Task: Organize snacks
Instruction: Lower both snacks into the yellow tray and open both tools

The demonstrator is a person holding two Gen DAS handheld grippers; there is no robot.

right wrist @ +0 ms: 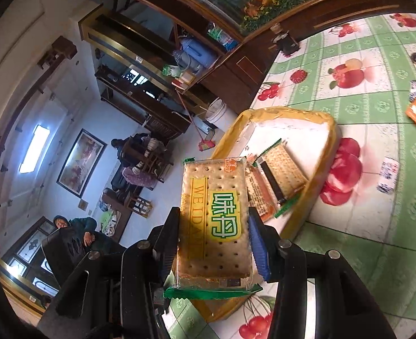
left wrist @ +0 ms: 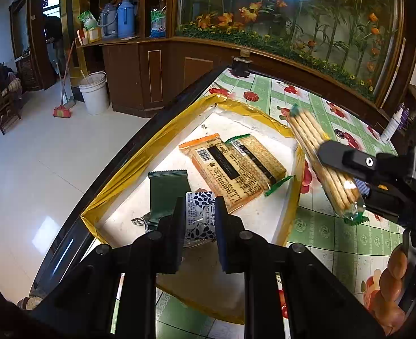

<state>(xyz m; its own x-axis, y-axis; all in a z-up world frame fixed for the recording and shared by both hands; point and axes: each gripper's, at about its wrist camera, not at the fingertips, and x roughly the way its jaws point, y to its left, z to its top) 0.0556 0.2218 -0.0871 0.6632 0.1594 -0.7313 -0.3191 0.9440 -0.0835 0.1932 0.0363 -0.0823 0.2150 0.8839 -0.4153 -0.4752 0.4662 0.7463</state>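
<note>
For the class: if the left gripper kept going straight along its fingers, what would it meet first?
Probably the orange cracker packet lying in the yellow-rimmed white tray; depth is uncertain. The left gripper already holds a blue-and-white patterned snack packet.

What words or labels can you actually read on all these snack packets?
"WEIDA", running lengthwise, on the cracker pack in the right gripper.
Two large green Chinese characters on that pack's yellow label; I cannot transcribe them surely.
Orange corner tag on the same pack: too small to read.
Barcodes and fine print on the orange packet in the tray: too small.
Patterned packet in the left gripper: print blurred.
</note>
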